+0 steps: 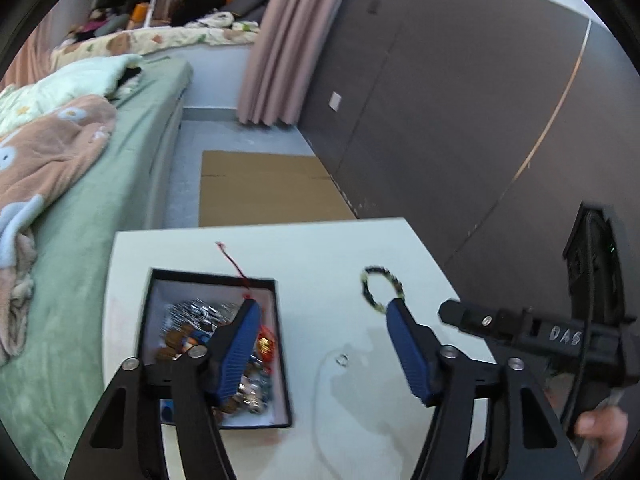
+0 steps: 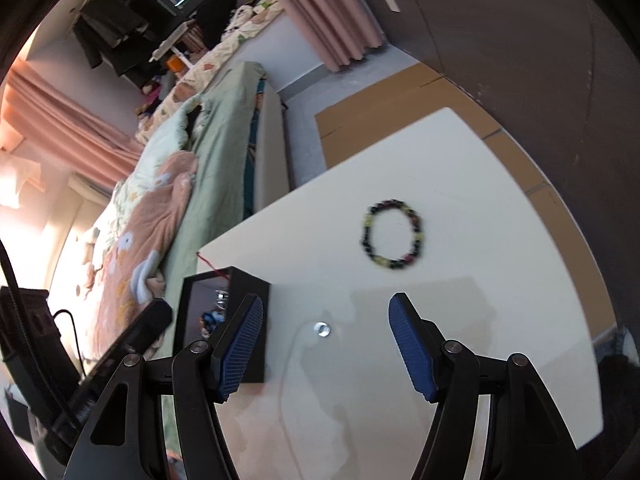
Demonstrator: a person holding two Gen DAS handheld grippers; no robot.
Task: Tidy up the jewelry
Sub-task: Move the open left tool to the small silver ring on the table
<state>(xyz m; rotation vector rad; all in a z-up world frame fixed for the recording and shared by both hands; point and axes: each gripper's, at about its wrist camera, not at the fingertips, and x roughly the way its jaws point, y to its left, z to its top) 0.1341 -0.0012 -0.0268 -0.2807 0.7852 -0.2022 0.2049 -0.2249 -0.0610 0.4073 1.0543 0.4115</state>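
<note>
A black box [image 1: 280, 344] with a white lining sits on the white table [image 1: 320, 252] and holds several jewelry pieces; a red cord [image 1: 232, 260] trails over its far rim. A beaded bracelet [image 1: 380, 288] of dark and yellow-green beads lies on the table to the right; it also shows in the right wrist view [image 2: 394, 236]. A small silver ring [image 1: 342, 359] lies nearer, also in the right wrist view [image 2: 321, 329]. My left gripper [image 1: 320, 312] is open and empty above the table. My right gripper [image 2: 326, 312] is open and empty over the ring, and its body [image 1: 520, 326] shows in the left wrist view.
A bed with green sheet and peach blanket [image 1: 60, 168] stands left of the table. Flat cardboard [image 1: 264, 188] lies on the floor beyond the table. A dark wall [image 1: 460, 100] runs along the right. A thin white cable [image 1: 320, 400] lies across the table's near part.
</note>
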